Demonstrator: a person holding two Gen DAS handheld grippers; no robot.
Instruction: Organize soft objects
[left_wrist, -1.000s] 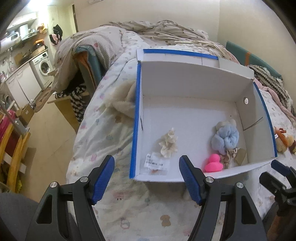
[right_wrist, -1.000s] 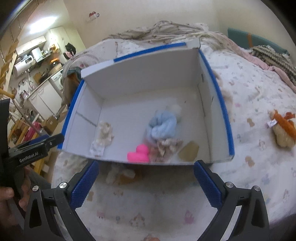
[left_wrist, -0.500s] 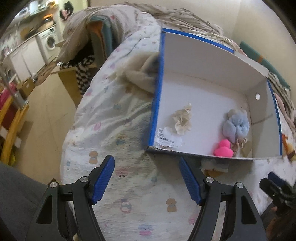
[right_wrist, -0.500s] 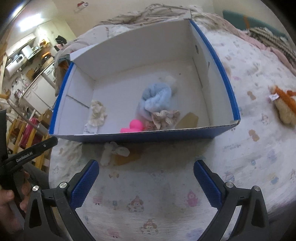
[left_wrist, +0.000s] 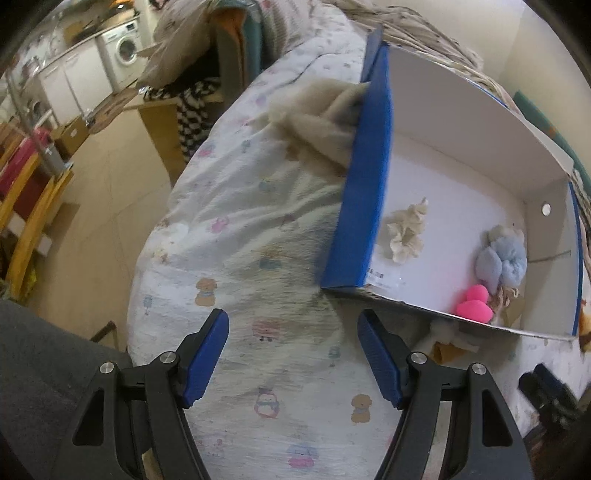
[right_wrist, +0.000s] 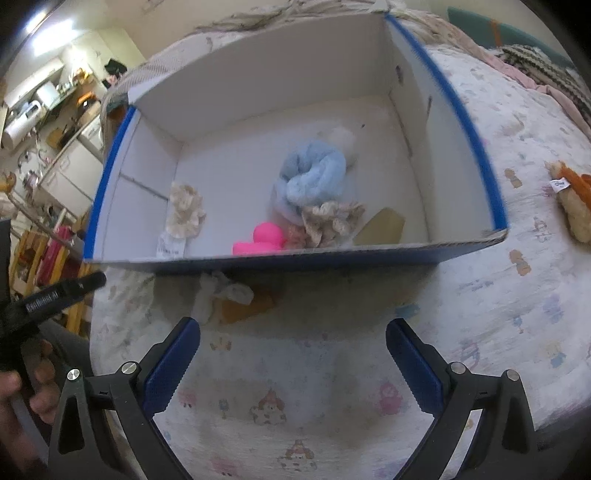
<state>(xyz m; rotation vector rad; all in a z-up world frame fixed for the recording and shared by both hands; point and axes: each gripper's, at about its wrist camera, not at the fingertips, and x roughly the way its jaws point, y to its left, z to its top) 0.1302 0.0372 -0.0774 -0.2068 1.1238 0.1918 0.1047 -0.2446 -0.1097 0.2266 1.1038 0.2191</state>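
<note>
Both hand-held grippers hang released over the bed, the left hand-held gripper and right hand-held gripper empty between ribbed blue pads. The cardboard box, white inside, blue-edged, holds a fluffy blue roll, a smooth pink duck and a cream ruffled scrunchie. A crumpled white piece lies half hidden under its front wall.
</note>
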